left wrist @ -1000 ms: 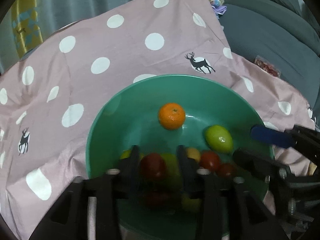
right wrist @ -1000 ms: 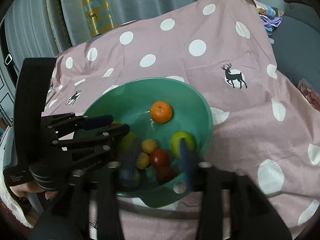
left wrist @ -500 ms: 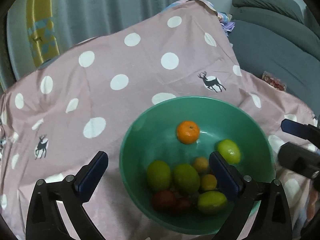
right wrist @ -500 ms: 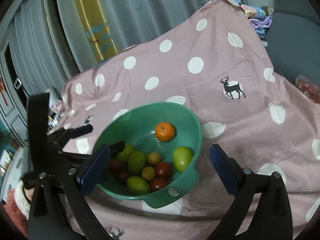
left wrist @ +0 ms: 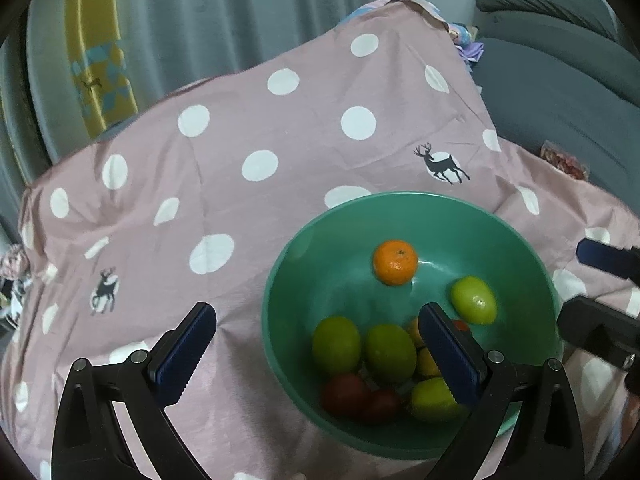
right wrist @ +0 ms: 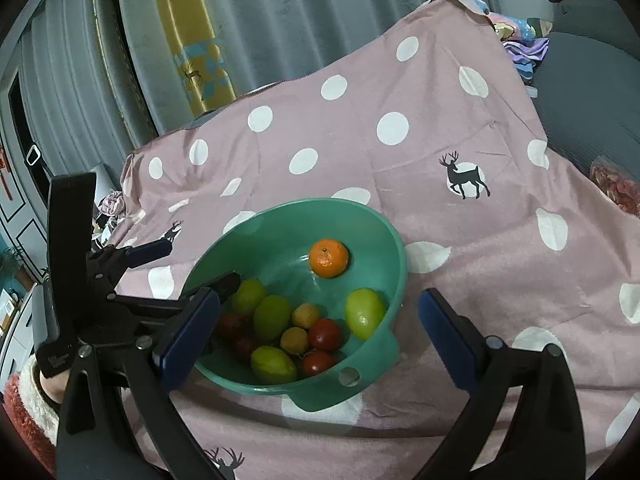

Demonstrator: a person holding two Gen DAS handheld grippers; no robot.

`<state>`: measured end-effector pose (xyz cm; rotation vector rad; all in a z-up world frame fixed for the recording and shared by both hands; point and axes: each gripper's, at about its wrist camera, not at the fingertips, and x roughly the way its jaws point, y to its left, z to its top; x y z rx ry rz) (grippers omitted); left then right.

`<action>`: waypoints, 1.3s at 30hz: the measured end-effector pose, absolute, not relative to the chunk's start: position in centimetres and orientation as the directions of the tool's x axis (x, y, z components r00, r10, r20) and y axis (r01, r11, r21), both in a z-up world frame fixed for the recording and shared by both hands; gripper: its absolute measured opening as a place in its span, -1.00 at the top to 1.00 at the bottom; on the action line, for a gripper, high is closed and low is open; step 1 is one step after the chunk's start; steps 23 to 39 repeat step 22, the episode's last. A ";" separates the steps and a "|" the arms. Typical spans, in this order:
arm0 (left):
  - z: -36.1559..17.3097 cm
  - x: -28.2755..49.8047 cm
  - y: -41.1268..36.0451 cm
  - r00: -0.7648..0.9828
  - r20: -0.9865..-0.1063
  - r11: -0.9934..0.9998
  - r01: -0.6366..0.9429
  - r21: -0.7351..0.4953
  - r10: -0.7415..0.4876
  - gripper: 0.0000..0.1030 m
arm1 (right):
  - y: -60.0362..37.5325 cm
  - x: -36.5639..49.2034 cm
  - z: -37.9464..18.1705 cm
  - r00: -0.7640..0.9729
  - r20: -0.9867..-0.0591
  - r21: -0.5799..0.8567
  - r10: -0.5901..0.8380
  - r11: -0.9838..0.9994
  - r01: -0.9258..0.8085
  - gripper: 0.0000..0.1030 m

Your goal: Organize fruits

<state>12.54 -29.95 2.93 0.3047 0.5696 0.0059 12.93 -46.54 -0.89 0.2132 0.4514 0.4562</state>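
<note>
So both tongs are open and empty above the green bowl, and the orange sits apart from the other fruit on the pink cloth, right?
Not quite. The orange does sit apart from the other fruit, but inside the green bowl, not on the pink cloth; the right wrist view shows it. The left tongs and right tongs are open and empty.

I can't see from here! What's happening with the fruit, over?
Left gripper open, empty. Right gripper open, empty. All fruit in green bowl, orange apart. Nothing blocking.

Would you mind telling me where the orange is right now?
The orange sits alone toward the far side of the green bowl, apart from the cluster of fruit; its nearest neighbour is a green lime nearer the camera.
</note>
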 end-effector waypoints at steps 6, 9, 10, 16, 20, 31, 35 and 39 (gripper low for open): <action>3.5 10.9 -30.1 0.864 -0.489 0.940 0.061 0.336 0.119 -0.96 | -46.5 11.7 -0.1 0.816 -0.343 0.284 0.465 0.879 -0.382 -0.96; 4.1 9.6 -30.1 0.879 -0.457 0.931 0.043 0.363 0.137 -0.96 | -46.2 11.1 0.3 0.821 -0.334 0.273 0.463 0.881 -0.386 -0.96; 4.2 9.2 -30.0 0.884 -0.445 0.927 0.037 0.373 0.144 -0.96 | -45.9 10.7 0.6 0.825 -0.326 0.262 0.462 0.882 -0.390 -0.96; 5.5 5.8 -29.1 0.910 -0.368 0.910 -0.024 0.414 0.191 -0.96 | -44.1 8.1 2.2 0.830 -0.286 0.214 0.478 0.877 -0.431 -0.99; 6.2 3.5 -27.2 0.916 -0.337 0.911 -0.066 0.408 0.217 -0.96 | -42.2 6.3 3.0 0.830 -0.279 0.165 0.483 0.875 -0.455 -1.00; 6.4 2.7 -26.2 0.908 -0.344 0.908 -0.084 0.411 0.240 -0.96 | -41.6 5.8 3.3 0.832 -0.276 0.167 0.481 0.877 -0.451 -1.00; 6.4 2.7 -26.2 0.908 -0.344 0.908 -0.084 0.411 0.240 -0.96 | -41.6 5.8 3.3 0.832 -0.276 0.167 0.481 0.877 -0.451 -1.00; 6.4 2.7 -26.2 0.908 -0.344 0.908 -0.084 0.411 0.240 -0.96 | -41.6 5.8 3.3 0.832 -0.276 0.167 0.481 0.877 -0.451 -1.00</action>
